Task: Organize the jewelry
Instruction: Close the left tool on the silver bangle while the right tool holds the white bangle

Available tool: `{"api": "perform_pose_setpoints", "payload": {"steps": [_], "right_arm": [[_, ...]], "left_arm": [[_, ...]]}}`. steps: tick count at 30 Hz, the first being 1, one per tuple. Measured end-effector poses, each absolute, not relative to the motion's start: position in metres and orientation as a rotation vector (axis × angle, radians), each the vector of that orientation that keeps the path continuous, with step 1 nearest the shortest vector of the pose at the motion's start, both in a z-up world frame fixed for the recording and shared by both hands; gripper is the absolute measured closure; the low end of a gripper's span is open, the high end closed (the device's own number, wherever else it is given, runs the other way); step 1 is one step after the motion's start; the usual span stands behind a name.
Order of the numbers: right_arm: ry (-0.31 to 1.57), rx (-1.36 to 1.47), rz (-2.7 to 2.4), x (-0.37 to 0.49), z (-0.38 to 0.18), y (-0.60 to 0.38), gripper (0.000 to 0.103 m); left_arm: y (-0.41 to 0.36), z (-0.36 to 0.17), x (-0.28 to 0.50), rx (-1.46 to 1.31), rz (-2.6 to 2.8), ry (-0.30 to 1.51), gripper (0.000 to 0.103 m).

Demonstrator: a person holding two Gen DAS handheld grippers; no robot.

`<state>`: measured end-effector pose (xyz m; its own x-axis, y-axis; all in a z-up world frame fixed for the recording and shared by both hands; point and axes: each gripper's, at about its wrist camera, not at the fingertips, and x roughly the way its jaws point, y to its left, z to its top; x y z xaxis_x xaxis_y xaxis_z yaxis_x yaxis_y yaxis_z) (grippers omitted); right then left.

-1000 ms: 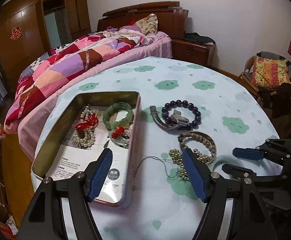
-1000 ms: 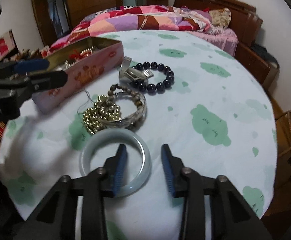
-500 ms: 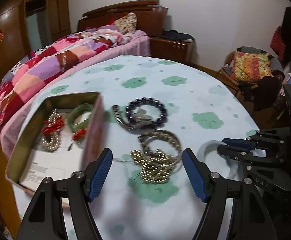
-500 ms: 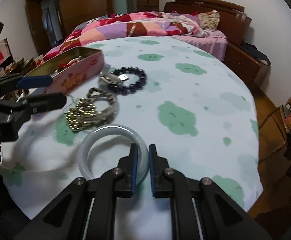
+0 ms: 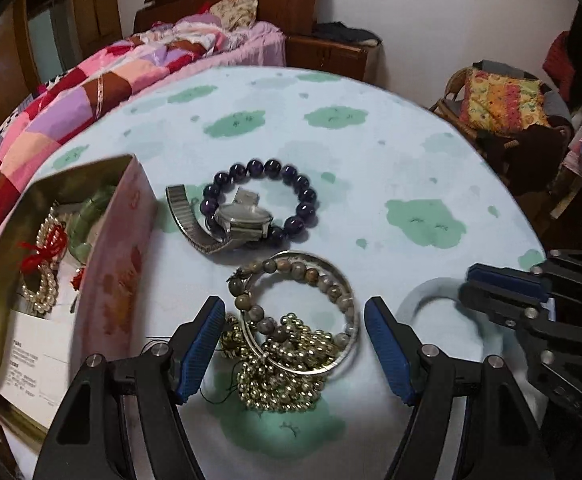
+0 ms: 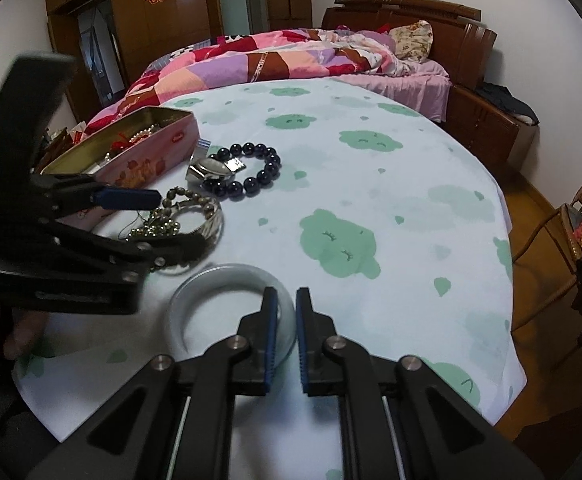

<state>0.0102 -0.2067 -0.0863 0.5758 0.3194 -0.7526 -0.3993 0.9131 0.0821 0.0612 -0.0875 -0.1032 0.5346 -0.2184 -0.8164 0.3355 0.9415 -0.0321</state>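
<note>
At the bottom of its view, the right gripper (image 6: 287,334) reaches forward, its blue ridged jaws nearly closed and pinching the smooth, pale round bangle (image 6: 227,280) on the table. The left gripper (image 5: 295,350) hangs wide open, holding nothing, over the shiny gold bead pile (image 5: 287,368). The pink tin (image 5: 119,272) sits at the left.

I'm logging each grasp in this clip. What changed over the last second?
The right gripper closed from open onto the rim of the pale jade bangle, which is still on the table. The left gripper, open throughout, swung rightward from the tin to frame the pile of gold beads and bangles. The watch, dark bead bracelet and tin contents stayed put.
</note>
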Motion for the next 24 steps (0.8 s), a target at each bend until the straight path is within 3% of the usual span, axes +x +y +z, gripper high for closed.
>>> {"api": "perform_pose_setpoints", "payload": {"steps": [3,6,17,24], "right_arm": [[0.866,-0.104,0.430,0.010,-0.088,-0.205,0.086],[0.868,-0.102,0.439,0.009,-0.090,-0.203,0.085],[0.870,-0.083,0.449,0.009,-0.089,-0.205,0.085],[0.888,-0.133,0.456,0.010,-0.094,-0.195,0.077]], "left_arm": [[-0.090,-0.104,0.061,0.150,-0.335,0.943,0.031],[-0.094,-0.103,0.059,0.182,-0.344,0.924,0.042],[-0.071,-0.062,0.036,0.142,-0.323,0.808,0.042],[-0.058,-0.036,0.029,0.124,-0.303,0.732,0.042]]}}
